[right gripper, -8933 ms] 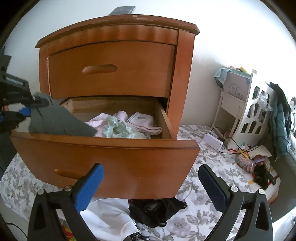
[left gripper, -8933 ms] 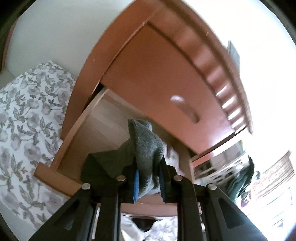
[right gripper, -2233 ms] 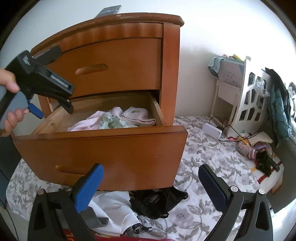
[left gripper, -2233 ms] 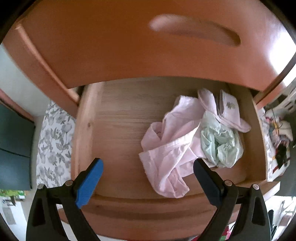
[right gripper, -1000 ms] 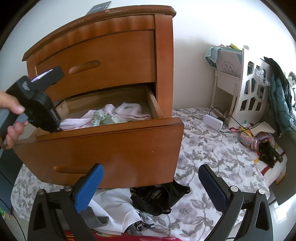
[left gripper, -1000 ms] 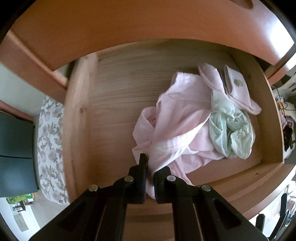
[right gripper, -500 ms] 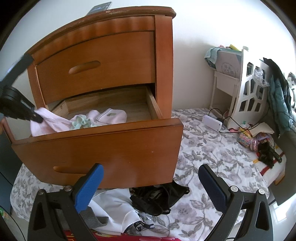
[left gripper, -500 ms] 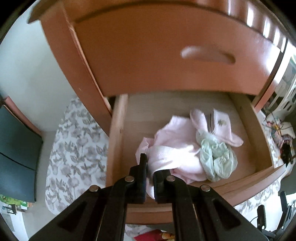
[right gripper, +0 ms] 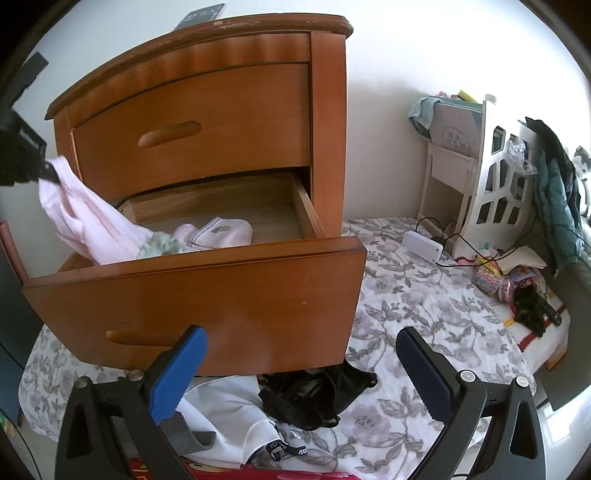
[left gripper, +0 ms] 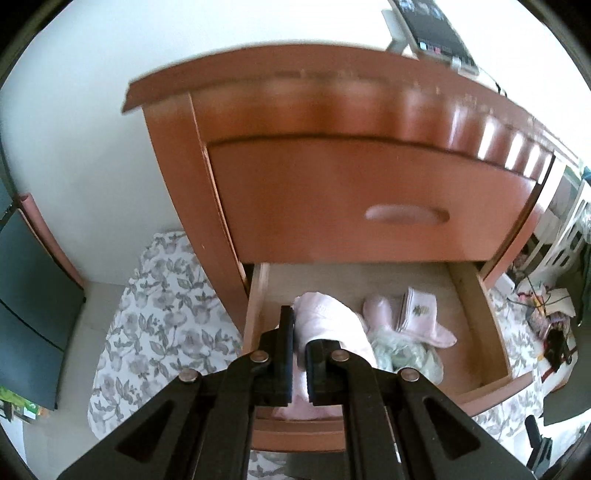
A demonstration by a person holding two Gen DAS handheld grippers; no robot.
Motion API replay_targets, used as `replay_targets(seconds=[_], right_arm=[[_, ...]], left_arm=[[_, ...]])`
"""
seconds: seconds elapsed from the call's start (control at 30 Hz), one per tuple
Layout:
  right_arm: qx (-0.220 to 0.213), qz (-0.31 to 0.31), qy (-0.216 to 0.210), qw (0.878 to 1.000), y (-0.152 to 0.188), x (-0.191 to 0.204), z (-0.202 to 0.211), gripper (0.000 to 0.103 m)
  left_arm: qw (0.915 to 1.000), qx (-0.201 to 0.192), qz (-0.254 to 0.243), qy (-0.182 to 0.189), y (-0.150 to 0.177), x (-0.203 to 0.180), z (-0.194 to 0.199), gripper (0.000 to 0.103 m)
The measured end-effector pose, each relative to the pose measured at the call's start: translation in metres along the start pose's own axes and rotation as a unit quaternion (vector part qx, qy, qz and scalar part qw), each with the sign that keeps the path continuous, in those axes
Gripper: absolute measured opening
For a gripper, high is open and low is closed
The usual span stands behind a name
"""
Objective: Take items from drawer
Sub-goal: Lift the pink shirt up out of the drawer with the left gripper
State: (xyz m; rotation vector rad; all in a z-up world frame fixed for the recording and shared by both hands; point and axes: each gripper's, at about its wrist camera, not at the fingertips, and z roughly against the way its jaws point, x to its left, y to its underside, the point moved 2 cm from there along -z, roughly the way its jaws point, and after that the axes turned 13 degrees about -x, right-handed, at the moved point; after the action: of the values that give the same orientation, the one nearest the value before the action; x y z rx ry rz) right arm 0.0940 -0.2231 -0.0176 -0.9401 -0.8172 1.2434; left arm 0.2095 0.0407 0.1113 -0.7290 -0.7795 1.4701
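The lower drawer (right gripper: 207, 288) of a brown wooden nightstand (left gripper: 332, 177) stands pulled out. My left gripper (left gripper: 300, 332) is shut on a pale pink garment (left gripper: 328, 317), which hangs from it above the drawer's left end, its lower part (right gripper: 96, 225) trailing inside. White and pink socks (left gripper: 421, 317) and a pale green cloth (left gripper: 406, 358) lie in the drawer. My right gripper (right gripper: 299, 365) stays open in front of the drawer front (right gripper: 258, 306), nothing between its blue pads (right gripper: 177, 373).
A white garment (right gripper: 229, 421), a black garment (right gripper: 314, 395) and a grey item (right gripper: 192, 435) lie on the flowered sheet (right gripper: 424, 295) below the drawer. A white shelf (right gripper: 491, 173), a jacket (right gripper: 554, 184) and small clutter stand at the right. A device (left gripper: 432, 33) lies on the nightstand.
My left gripper, shut on the pink garment, has risen and tilted up, lifting the garment out of the pile in the drawer. The right gripper has kept still.
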Motion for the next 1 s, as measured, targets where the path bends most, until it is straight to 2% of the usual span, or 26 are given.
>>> replay_targets(seconds=[0.53,1.0], right_arm=[[0.0,0.0,0.0,1.0,0.0,0.001,0.0,0.103],[-0.008,0.005,0.003,1.0,0.0,0.002,0.002,0.103]], left_arm=[[0.9991,-0.041,-0.004,-0.002,-0.027,0.001,0.041,0.005],[0.996,-0.088,-0.007,0.016,-0.053,-0.015,0.101,0.005]])
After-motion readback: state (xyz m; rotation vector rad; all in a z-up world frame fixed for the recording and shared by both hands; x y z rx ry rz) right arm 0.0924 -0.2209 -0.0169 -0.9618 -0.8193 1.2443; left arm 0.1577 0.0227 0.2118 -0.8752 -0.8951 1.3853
